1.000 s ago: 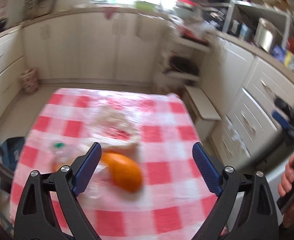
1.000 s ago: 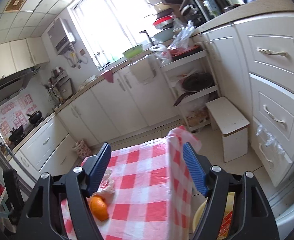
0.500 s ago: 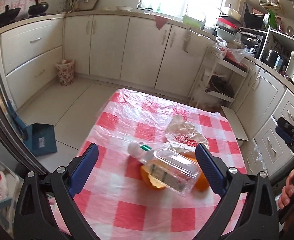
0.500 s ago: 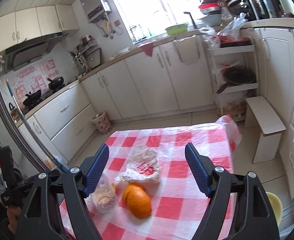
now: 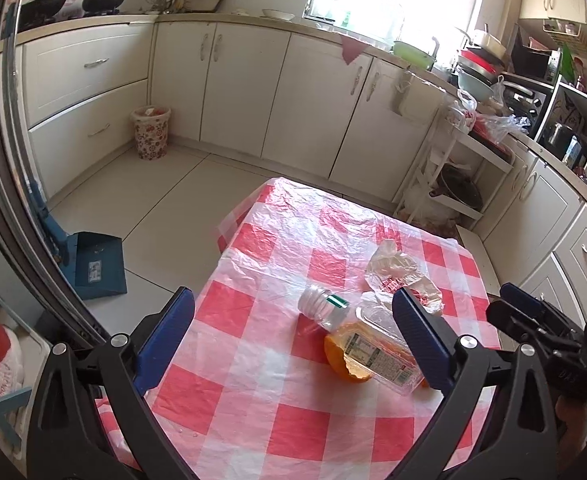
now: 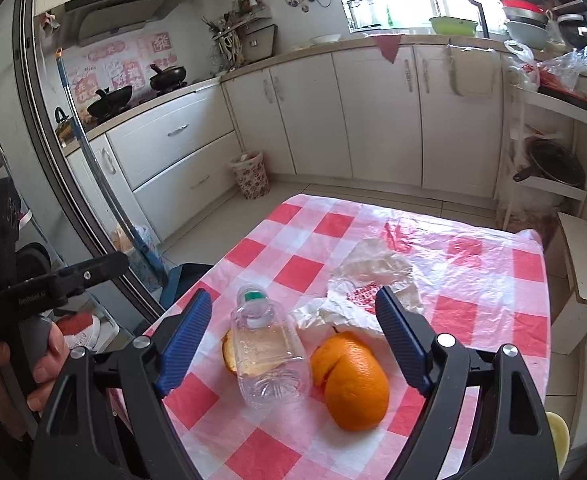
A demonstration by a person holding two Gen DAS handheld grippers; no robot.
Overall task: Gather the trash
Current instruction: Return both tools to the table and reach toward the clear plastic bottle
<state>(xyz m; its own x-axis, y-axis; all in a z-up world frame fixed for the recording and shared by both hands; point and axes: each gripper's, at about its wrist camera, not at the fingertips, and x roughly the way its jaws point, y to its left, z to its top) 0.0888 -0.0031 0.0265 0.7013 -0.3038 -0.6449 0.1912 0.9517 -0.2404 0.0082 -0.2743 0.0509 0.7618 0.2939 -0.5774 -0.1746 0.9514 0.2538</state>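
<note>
A clear plastic bottle (image 5: 357, 344) (image 6: 267, 352) with a green cap ring lies on its side on the red-and-white checked table (image 5: 253, 360) (image 6: 493, 280). Orange peel (image 6: 353, 384) (image 5: 345, 364) lies beside it, with a smaller piece (image 6: 227, 354) behind. A crumpled plastic wrapper (image 5: 397, 276) (image 6: 373, 280) sits just beyond. My left gripper (image 5: 291, 304) is open above the table's near-left part and holds nothing. The bottle lies by its right finger. My right gripper (image 6: 293, 300) hovers over bottle and peel, its jaws opening and touching neither.
A floral waste bin (image 5: 151, 132) (image 6: 251, 174) stands on the floor by the cabinets. A blue dustpan (image 5: 93, 268) lies left of the table. A white stool (image 6: 581, 264) and a rack with a pan (image 6: 549, 160) stand to the right. A hand (image 6: 13, 360) grips the other tool.
Both views swung left across the kitchen. My right gripper came closer to the table, so the bottle and peel now lie between its wider-spread fingers. The items have not moved.
</note>
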